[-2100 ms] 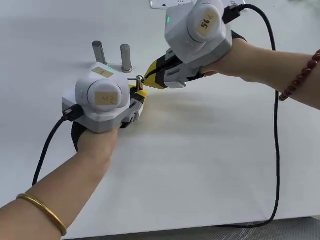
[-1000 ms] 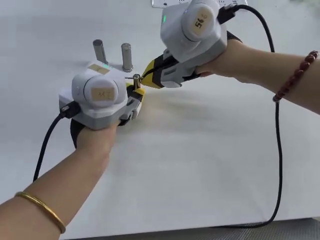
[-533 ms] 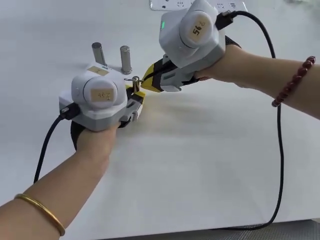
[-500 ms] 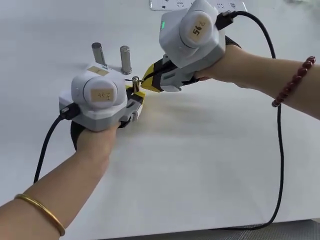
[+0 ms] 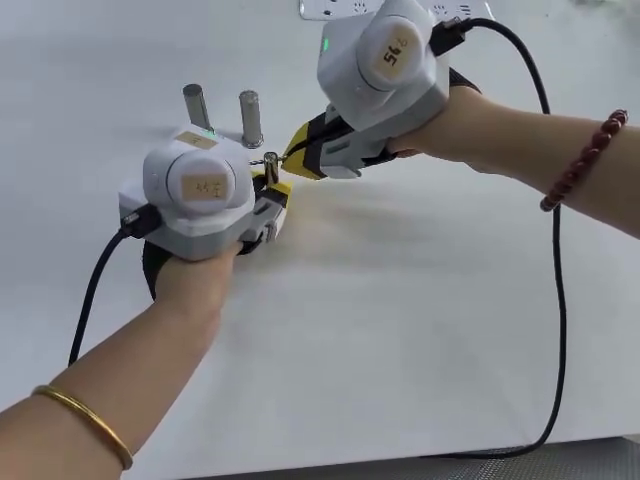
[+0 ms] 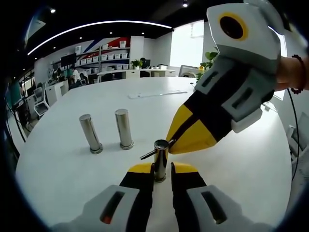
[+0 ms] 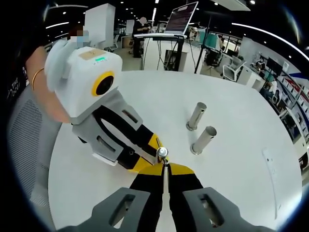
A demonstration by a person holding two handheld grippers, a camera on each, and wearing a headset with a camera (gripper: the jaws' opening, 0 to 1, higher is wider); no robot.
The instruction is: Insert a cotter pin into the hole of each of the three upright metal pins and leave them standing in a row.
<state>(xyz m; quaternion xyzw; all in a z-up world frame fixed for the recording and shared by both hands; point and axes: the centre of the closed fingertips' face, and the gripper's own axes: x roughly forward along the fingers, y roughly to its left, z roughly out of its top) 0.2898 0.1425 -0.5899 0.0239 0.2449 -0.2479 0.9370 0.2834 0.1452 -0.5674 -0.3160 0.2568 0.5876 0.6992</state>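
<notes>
Right, nearest us in the left gripper view, the left gripper (image 6: pixel 161 170) has its yellow-tipped jaws pressed against both sides of a metal pin (image 6: pixel 161 157). It clamps the pin low down, and the pin stands upright on the white table (image 6: pixel 63 174). Just above those jaws, a thin cotter pin (image 6: pixel 148 154) runs through the hole near the top of the metal pin, its end poking out on the far side. The right gripper (image 6: pixel 175 140) comes in from the right with its jaws pinched together on the other end of that cotter pin, their yellow tips just beside the top of the metal pin. In the right gripper view the two jaws sit closed with the wire between them. A little further back, a second metal pin (image 6: pixel 124 128) and a third metal pin (image 6: pixel 91 134) stand upright side by side, near each other and apart from both grippers. In the head view, a black cable (image 5: pixel 555 300) trails from the right gripper across the table, and a white power strip (image 5: pixel 340 8) lies at the far edge.
</notes>
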